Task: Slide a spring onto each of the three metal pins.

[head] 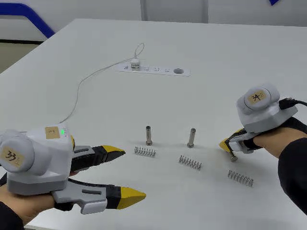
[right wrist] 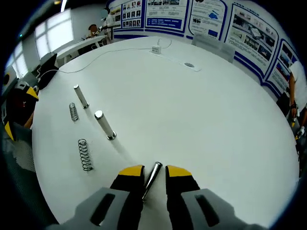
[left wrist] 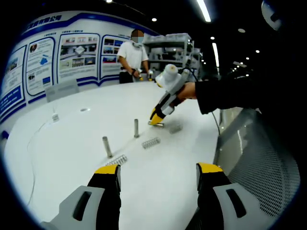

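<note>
1. R gripper [right wrist: 154, 171]: fingers closed on third pin [right wrist: 152, 178], low near bench [head: 201, 105], right of mid pin [head: 192, 137].
2. L gripper [head: 132, 173]: fingers wide apart, holding nothing, well left of mid pin.
3. Left pin [head: 148, 135] and mid pin both upright on bench.
4. Springs lie flat, none on pins: mid spring [head: 190, 162] just in front of mid pin, left spring [head: 145, 151] to its left, right spring [head: 240, 178] to its right.

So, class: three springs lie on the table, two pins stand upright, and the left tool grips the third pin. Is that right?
No. The right tool grips the third pin, as the right gripper view shows; the left tool is open and empty. The rest stands.
</note>
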{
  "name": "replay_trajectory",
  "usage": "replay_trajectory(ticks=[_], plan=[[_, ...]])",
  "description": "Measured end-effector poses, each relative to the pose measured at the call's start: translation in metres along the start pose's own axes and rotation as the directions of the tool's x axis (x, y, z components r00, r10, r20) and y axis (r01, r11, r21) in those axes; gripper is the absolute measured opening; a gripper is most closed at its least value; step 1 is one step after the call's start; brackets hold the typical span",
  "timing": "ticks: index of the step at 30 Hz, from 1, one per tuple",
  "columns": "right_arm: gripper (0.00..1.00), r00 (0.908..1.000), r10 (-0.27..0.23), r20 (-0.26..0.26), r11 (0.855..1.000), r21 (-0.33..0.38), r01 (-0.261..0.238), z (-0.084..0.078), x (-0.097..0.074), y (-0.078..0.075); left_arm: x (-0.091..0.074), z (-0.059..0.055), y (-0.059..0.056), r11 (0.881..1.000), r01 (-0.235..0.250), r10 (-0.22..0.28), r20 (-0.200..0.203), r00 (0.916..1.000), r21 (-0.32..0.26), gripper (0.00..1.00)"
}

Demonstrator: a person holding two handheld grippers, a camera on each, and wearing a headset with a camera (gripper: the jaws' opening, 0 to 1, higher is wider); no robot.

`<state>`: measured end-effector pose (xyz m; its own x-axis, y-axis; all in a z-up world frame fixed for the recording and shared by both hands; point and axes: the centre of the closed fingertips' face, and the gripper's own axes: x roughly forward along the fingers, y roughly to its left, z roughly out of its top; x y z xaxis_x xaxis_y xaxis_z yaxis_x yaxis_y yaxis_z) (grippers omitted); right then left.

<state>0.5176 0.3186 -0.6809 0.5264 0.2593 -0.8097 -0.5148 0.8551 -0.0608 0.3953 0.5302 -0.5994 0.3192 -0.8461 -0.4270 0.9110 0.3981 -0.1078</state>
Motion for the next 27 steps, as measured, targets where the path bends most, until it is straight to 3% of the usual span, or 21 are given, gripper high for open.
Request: replay_trajectory(ticks=[13,27], plan=[[0.15,0.9994,0.002,-0.035,0.999,0.049,-0.001,-0.005,0.0036,0.0017,0.0007,-0.0002,-0.0017,1.0,0.006,-0.006,-0.001,1.0,0.002,0.65],[0.11,0.9983,0.017,-0.056,1.0,0.022,-0.016,-0.0039,0.0037,0.0044,0.001,0.0,-0.0018,1.0,0.006,-0.006,0.002,1.0,-0.002,0.64]])
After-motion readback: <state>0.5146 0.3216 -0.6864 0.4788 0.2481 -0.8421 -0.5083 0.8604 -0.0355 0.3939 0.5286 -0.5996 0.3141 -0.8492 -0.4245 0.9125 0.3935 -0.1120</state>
